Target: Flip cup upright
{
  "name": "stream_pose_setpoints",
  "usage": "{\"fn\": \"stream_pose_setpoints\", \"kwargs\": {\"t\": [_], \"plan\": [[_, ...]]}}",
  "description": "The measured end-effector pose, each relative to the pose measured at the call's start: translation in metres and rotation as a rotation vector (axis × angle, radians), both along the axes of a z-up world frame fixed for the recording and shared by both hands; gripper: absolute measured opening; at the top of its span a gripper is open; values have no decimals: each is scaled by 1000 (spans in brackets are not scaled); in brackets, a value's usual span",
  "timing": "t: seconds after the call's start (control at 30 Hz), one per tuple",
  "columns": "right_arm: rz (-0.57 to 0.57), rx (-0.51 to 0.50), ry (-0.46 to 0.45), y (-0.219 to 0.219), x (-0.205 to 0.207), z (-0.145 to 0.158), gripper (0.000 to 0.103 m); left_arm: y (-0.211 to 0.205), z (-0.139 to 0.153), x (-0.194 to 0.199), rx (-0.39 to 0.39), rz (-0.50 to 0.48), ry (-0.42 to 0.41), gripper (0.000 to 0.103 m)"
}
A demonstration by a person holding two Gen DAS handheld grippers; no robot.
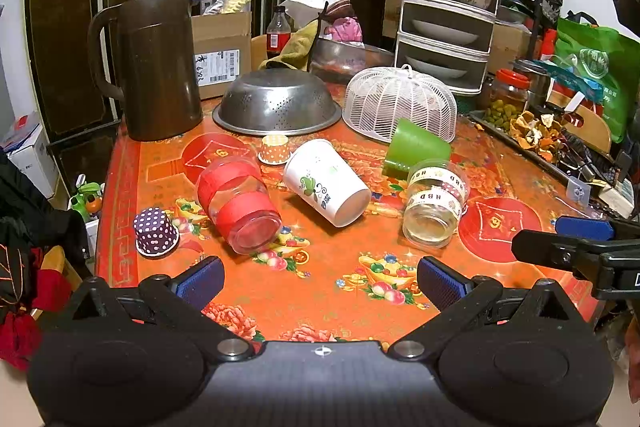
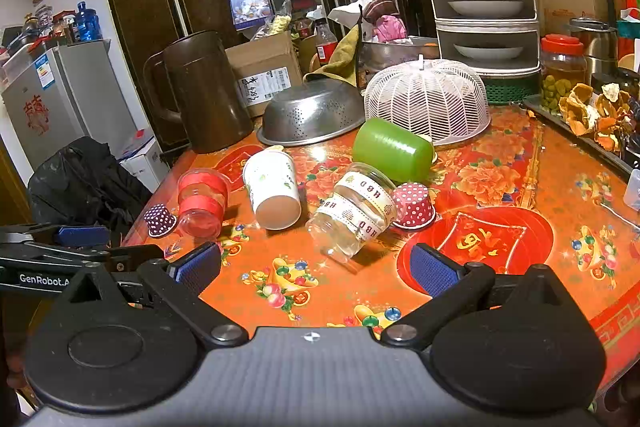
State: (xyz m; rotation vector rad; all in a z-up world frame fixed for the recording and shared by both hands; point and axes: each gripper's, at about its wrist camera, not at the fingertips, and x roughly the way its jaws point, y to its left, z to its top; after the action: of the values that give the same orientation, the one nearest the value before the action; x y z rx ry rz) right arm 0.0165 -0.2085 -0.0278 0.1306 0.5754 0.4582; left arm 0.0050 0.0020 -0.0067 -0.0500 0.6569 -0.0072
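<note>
My left gripper [image 1: 318,281] fills the bottom of its frame, blue pads spread wide with nothing between them, hovering over the orange flowered tablecloth [image 1: 320,299]; my right gripper [image 2: 316,267] sits the same way in its own view — wide apart and empty — and its tip also pokes in at the right edge of the left view. Just beyond the left pads, in mid-frame, the cups lie tipped over: a clear cup with red bands [image 1: 238,203] on its side, base toward me, and to its right the white paper cup [image 1: 326,181] on its side with its base toward me. Further right lies a clear jar wrapped in patterned tape [image 1: 436,205], with a green cup [image 1: 416,147] on its side behind it. A purple dotted paper cup [image 1: 155,231] stands mouth-down at lower left, and a red dotted one [image 2: 414,206] mouth-down beside the jar in the right view. Behind them, toward the top — an upturned steel colander [image 1: 276,101], a white mesh food cover [image 1: 400,103] and a tall brown pitcher [image 1: 156,67].
</note>
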Motion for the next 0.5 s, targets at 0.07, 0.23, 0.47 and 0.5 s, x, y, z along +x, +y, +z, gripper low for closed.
{"fn": "stream_pose_setpoints", "kwargs": {"t": [0.07,0.23,0.47,0.5], "plan": [[2,1,2,0,0,-2,102,0,0,1,-1,3,6,103],[17,9,3,-7,1,-5,102,0,10,15,-22,55,36,103],[37,47,14,-25,4,-8,102,-5,49,91,-105,48,133,103],[45,49,13,-27,3,-8,102,-8,49,101,-126,52,150,103]]}}
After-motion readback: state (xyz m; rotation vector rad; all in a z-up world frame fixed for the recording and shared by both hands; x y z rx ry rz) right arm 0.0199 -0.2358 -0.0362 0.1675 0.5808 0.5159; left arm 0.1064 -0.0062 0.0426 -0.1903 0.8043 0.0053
